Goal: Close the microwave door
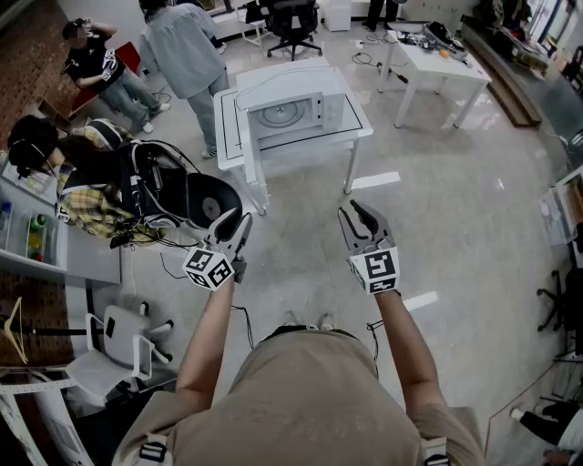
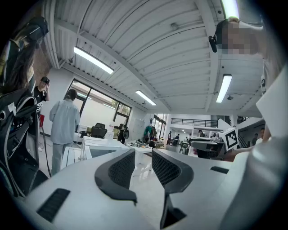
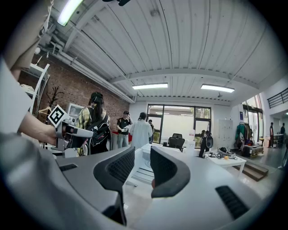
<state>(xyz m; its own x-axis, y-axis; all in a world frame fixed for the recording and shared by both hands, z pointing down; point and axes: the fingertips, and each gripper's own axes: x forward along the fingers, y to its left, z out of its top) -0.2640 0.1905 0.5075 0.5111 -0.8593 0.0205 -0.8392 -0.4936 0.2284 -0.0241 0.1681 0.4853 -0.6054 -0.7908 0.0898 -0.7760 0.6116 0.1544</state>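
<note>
A white microwave (image 1: 291,105) stands on a small white table (image 1: 360,132) ahead of me, well beyond both grippers. Its door (image 1: 244,136) is swung open to the left, and the glass turntable shows inside the cavity. My left gripper (image 1: 234,226) and right gripper (image 1: 360,218) are held level side by side over the floor, both pointing at the microwave. In the left gripper view, the left gripper (image 2: 143,157) has its jaws close together with nothing between them. The right gripper (image 3: 142,155) looks the same, with the microwave (image 3: 141,166) seen through the gap.
A cluttered desk with a black backpack (image 1: 150,182) stands at the left, and a white chair (image 1: 118,341) lies lower left. Two people (image 1: 187,55) stand behind the microwave table. A second white table (image 1: 437,68) and an office chair (image 1: 293,23) are at the back.
</note>
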